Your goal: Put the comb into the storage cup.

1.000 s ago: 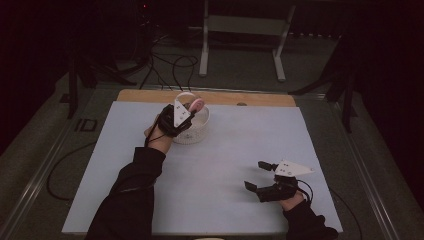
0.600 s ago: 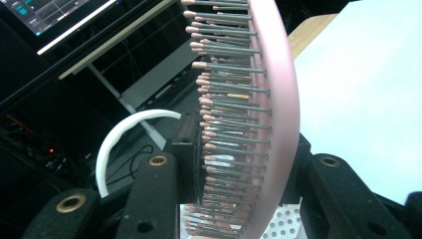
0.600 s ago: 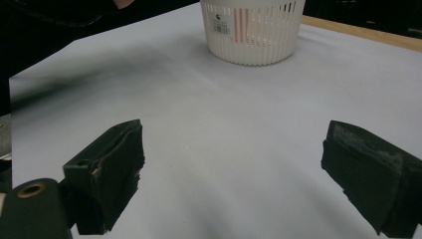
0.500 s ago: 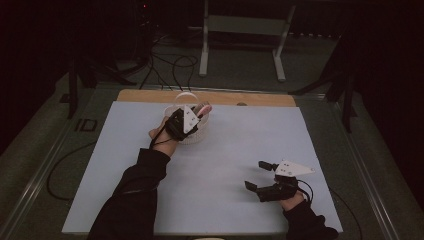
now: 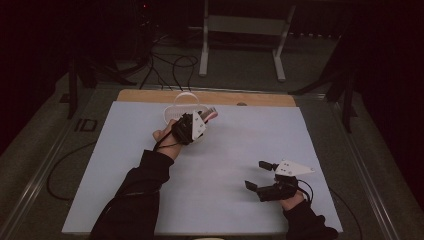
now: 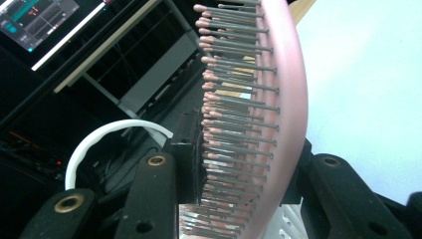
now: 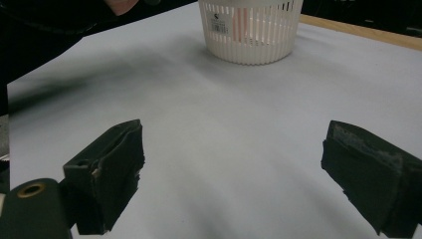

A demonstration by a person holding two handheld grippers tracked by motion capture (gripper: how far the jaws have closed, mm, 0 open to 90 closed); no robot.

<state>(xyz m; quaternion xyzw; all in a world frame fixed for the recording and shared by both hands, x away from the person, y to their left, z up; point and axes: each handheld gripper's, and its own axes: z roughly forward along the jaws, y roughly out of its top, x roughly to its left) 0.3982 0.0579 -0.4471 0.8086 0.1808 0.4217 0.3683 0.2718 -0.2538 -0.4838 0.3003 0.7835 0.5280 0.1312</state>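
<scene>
The left gripper (image 5: 207,116) hangs just beside the white basket (image 5: 181,106), jaws clamped on a pink hairbrush (image 6: 278,114) — the right gripper (image 5: 259,174) rests well apart from it, jaws wide.

- A pale sheet (image 5: 220,165) covered most of the table.
- The table's wooden edge (image 5: 260,98) showed along the far side.
- A metal stand (image 5: 242,30) with two feet stood on the floor beyond the table.
- Dark cables (image 5: 170,67) lay looped on the floor near that stand.
- A lit screen (image 6: 40,20) showed off to one side in the left gripper view.
</scene>
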